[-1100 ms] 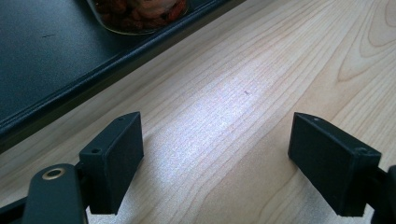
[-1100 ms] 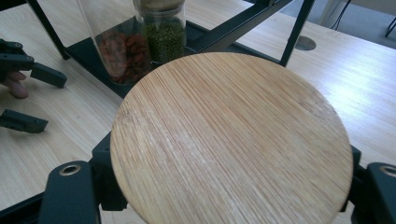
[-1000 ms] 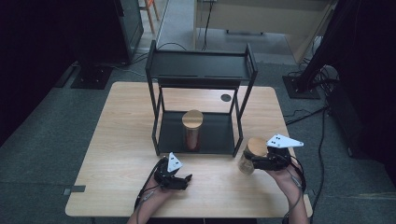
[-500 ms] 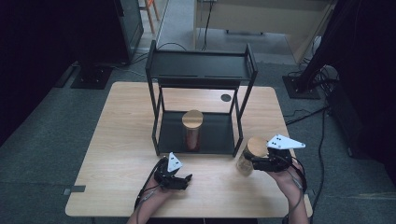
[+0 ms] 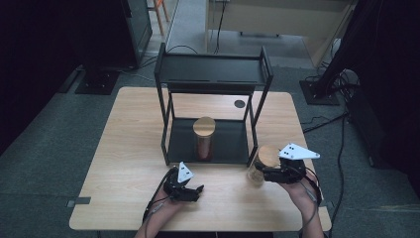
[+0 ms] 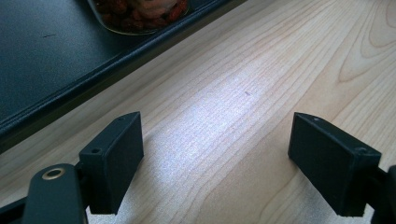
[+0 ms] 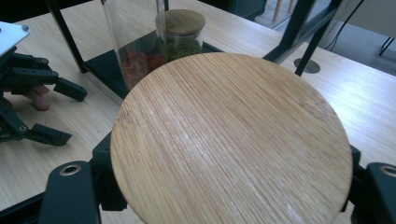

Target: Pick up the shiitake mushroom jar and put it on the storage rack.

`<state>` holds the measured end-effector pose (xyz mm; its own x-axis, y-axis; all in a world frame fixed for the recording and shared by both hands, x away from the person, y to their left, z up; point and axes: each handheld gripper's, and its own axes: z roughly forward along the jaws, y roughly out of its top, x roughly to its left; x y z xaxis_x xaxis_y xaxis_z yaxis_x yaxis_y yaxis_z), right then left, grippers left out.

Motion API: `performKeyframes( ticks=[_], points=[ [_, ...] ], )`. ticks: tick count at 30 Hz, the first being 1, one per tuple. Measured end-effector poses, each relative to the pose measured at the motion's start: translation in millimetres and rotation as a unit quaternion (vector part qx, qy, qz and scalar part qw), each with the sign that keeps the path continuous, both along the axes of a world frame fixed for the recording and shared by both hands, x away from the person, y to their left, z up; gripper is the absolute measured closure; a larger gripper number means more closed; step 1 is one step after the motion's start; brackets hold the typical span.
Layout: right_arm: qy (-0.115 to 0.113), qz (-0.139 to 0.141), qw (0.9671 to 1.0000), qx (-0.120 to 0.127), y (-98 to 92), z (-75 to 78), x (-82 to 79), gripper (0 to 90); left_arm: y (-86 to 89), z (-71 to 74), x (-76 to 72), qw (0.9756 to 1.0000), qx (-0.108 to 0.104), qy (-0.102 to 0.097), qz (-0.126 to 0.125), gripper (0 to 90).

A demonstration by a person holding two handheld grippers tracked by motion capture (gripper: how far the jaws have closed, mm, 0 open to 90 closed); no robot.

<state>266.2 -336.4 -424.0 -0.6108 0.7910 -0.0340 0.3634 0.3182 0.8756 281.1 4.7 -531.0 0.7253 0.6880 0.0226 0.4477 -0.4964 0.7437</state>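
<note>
Overhead forward view; two close jaw-level views

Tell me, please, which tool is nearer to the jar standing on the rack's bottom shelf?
Left. The left tool sits on the table just in front of that jar; the right tool, gripping another jar, is off to the rack's right corner.

Grey carpet floor (image 5: pixel 59 134), dark surroundings
</note>
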Motion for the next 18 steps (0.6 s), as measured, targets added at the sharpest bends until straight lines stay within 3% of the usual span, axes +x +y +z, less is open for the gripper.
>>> performKeyframes(
  ticks=[9, 18],
  points=[
    [-0.003, 0.004, 0.9999, 0.011, 10.1, -2.7, 0.6, 24.9, 0.0, 0.0, 0.0, 1.0, 0.0, 0.0, 0.0, 18.3],
    [-0.002, 0.008, 1.0, 0.004, 20.6, -2.3, 1.8, 24.9, 0.0, 0.0, 0.0, 1.0, 0.0, 0.0, 0.0, 18.3]
  ],
)
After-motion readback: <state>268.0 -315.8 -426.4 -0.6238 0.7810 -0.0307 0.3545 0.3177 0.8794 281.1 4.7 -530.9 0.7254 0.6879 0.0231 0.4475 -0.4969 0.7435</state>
